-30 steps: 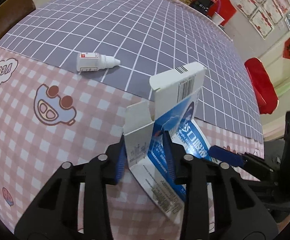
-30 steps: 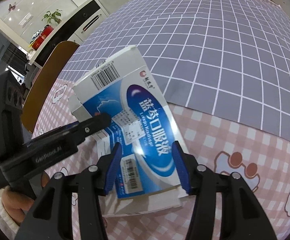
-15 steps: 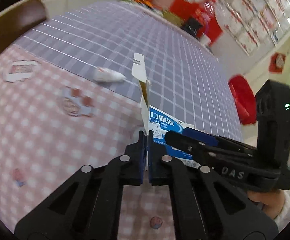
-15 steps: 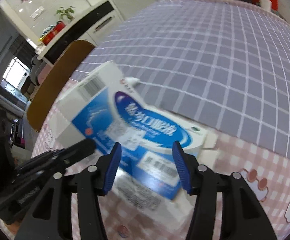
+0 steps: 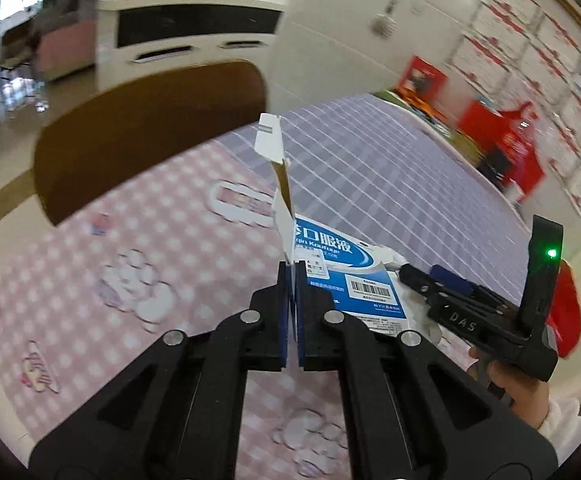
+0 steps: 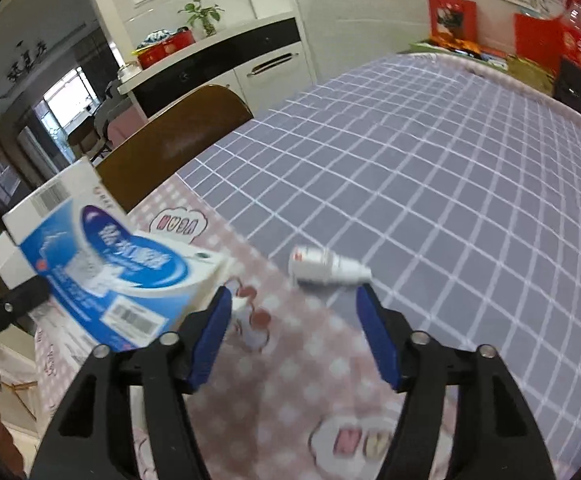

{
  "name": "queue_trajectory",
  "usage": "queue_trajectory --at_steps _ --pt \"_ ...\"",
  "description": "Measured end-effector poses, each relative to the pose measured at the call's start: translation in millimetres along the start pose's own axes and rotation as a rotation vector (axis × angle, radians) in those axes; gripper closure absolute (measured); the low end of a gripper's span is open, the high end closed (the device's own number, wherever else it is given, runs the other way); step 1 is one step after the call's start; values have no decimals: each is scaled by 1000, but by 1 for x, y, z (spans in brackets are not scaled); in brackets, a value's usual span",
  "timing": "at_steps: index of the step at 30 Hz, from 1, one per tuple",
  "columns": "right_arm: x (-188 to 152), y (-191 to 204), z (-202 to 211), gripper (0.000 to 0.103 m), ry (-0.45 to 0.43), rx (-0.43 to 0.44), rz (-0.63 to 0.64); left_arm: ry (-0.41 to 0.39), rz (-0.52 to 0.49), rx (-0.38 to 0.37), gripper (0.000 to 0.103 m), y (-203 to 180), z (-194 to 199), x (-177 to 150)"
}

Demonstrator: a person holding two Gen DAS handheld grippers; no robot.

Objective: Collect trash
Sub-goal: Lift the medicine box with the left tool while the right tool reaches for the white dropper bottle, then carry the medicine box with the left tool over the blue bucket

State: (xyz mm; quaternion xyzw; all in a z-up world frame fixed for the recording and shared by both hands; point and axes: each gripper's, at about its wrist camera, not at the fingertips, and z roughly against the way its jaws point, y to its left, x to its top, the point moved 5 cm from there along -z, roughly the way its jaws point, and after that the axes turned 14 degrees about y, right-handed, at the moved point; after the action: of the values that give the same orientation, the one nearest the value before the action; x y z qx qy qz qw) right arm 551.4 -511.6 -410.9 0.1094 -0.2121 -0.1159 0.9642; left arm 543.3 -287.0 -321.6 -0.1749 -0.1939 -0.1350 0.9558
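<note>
1. The small white bottle [image 6: 324, 266] is lying on its side on the counter [image 6: 430, 184], right at the seam where the pink checked cloth is meeting the purple grid cloth.
2. Its long axis is running across the right wrist view, with the narrow capped tip pointing to the right and the labelled body to the left.
3. It is sitting just ahead of the right gripper [image 6: 294, 320] and between the lines of its two blue pads, so the right hand is judged to be the nearer one for picking it up; the bottle is not seen in the left wrist view.
4. The jaws of the right gripper have just been opening; they are standing wide apart with nothing between them, the bottle lying beyond the tips and untouched.
5. The blue-and-white box [image 6: 110, 276] is being held up off the counter at the left of the right wrist view, its flaps hanging open and a barcode showing on its lower face.
6. The left gripper [image 5: 290, 280] is clenched tight on a thin edge of the box [image 5: 346, 276], a white flap sticking up above the jaws.
7. A brown chair back [image 6: 170, 140] is standing at the counter's far edge, well apart from the bottle.
</note>
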Motion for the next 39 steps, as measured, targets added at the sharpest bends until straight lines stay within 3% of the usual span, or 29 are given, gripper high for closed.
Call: queue_trajectory --at_steps 2,5,9,16,17,18,21,23,29,34,39 --pt "9 4 -7 37 -14 -6 26 0 6 59 100 9 -4 3" --pt "19 0 -13 37 -29 98 -14 5 29 122 100 20 -11 1" --pt "27 -7 -32 37 -28 -11 -3 -7 84 147 100 38 -13 0" --pt "27 -3 -64 37 18 -123 78 -16 115 163 100 53 -8 -6" --pt "27 -2 -67 40 25 -136 96 -16 118 160 100 54 -7 -8" --pt "26 0 -70 55 34 -156 117 -17 123 158 100 57 -5 -9" --pt "22 9 -68 65 58 -169 160 -23 135 144 100 63 3 -13" --pt "18 15 -63 65 69 -166 167 -28 142 134 100 66 9 -16" --pt "4 58 -29 65 61 -95 178 -57 165 117 100 86 43 -30" --pt "-23 133 1 65 65 32 208 -74 195 127 100 119 80 -49" --pt "-66 226 16 65 117 188 249 -72 244 163 100 178 125 -85"
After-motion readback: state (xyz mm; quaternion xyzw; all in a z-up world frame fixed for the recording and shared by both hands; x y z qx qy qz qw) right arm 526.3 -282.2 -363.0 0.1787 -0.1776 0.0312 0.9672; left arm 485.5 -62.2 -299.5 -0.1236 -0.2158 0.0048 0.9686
